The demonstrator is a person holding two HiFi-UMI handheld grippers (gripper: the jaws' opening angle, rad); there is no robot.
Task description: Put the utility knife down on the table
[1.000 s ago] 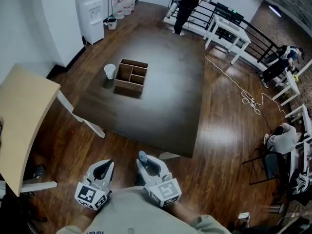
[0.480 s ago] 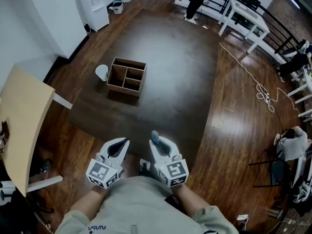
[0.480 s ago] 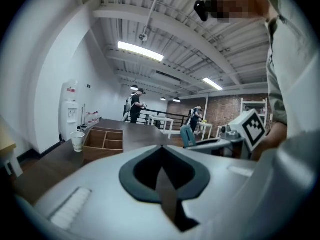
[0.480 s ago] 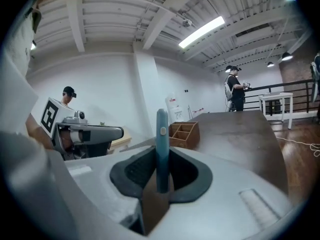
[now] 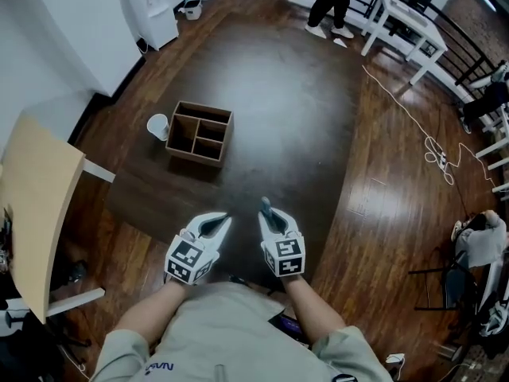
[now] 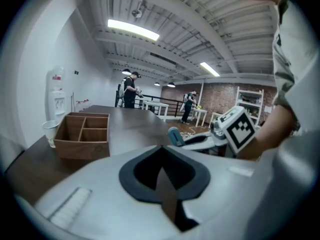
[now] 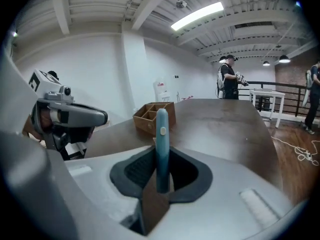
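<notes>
The right gripper (image 5: 271, 216) clenched a slim blue utility knife (image 7: 161, 144), its long axis pointing up-frame over the lower part of the dark brown table (image 5: 302, 118). The left gripper (image 5: 218, 224), beside it, was pinched shut, empty.

left tongs (image 5: 223, 220): jaws together, empty | right tongs (image 5: 273, 218): clamped on utility knife (image 5: 266, 206) | both side by side, pointing forward

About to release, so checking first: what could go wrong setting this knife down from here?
The utility knife sticks out past the jaws of the right gripper, gripped only at one end, so it may tip or skid on release. Both grippers hover by the near edge of the table; letting go here could send it to the floor.
</notes>
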